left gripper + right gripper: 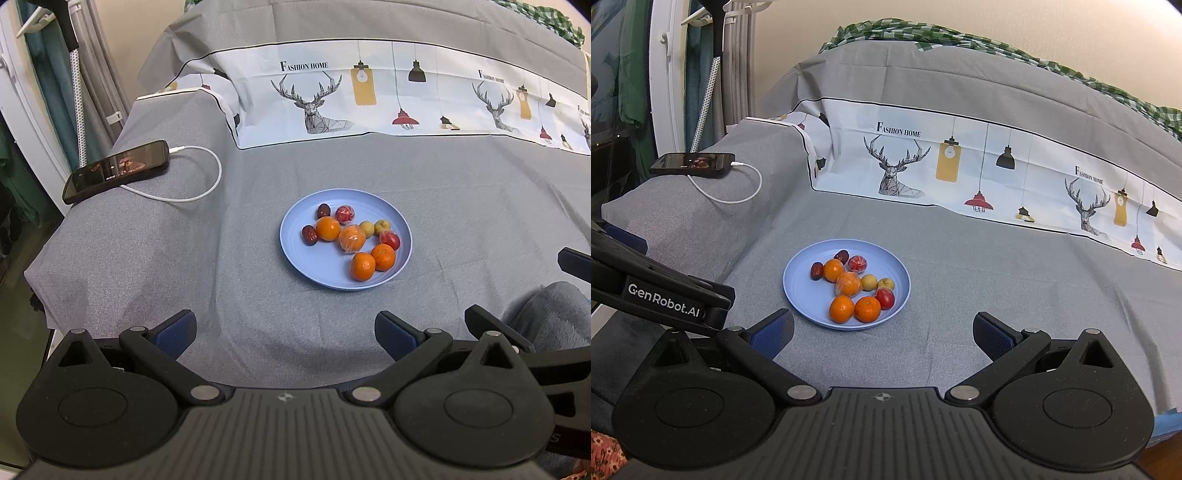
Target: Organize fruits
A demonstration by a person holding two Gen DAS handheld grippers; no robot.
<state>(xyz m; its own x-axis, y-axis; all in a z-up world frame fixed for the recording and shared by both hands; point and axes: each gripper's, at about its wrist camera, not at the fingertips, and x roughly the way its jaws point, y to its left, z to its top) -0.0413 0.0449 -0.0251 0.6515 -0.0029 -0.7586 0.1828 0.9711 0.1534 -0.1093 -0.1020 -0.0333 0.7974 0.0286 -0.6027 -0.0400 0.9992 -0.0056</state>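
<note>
A light blue plate lies on the grey cloth and holds several small fruits. Among them are orange tangerines, one tangerine in a clear wrapper, two dark red dates, two yellow-green fruits and red fruits. My left gripper is open, short of the plate, nothing between its fingers. My right gripper is open too, just before the plate's near rim. The left gripper's body shows at the left of the right wrist view.
A black phone with a white charging cable lies at the back left. A printed white cloth band rises behind the plate. A grey sleeve sits at the right.
</note>
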